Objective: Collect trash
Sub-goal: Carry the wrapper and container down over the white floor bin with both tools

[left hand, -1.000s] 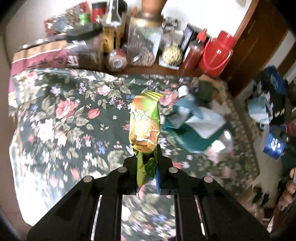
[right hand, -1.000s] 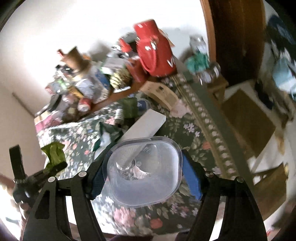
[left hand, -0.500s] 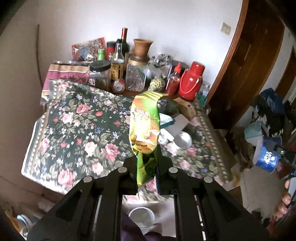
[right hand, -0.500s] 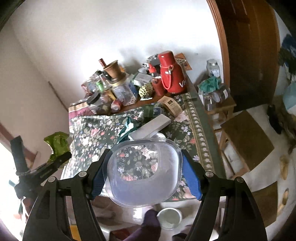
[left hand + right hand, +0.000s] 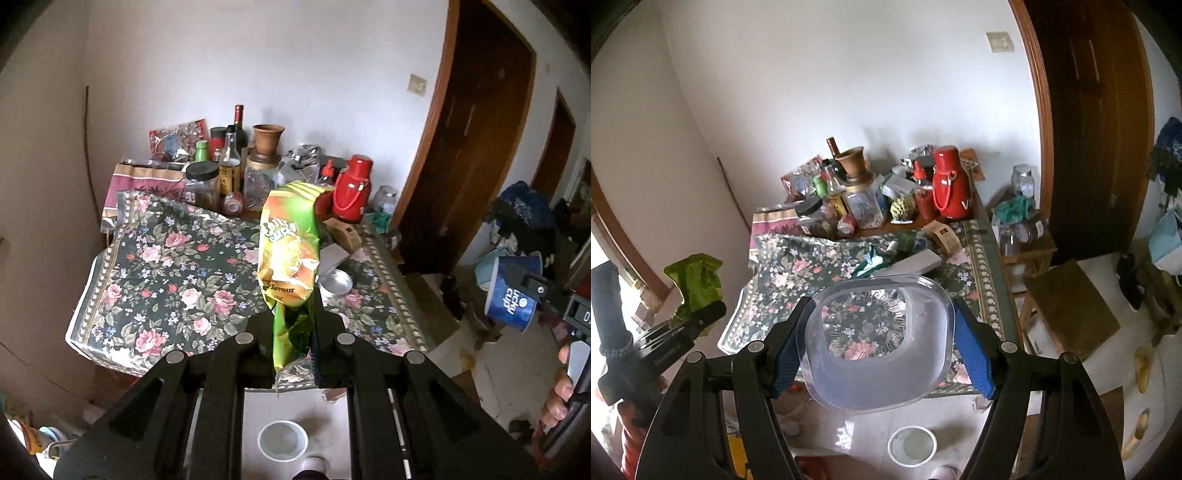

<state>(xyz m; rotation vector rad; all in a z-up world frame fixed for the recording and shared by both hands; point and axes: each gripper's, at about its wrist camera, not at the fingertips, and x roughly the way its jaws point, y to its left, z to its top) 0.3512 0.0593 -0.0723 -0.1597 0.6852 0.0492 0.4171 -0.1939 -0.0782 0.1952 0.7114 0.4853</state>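
Left gripper: pressed together on the lower end of a green and orange snack bag, standing upright above the fingers, toward 12 o'clock. Right gripper: blue pads clamped on the sides of a clear plastic cup, mouth facing the camera; blue label visible from the left view at 3 o'clock. Both held in the air, off the floral tablecloth. Beyond, at 12 o'clock, a red flask among jars and bottles. Below, at 6 o'clock, a small white tub on the floor.

Probable step: carrying both pieces to a bin, none in sight. Best done with steady squeeze on each, bag kept upright against slipping, cup not crushed, release only over the bin.
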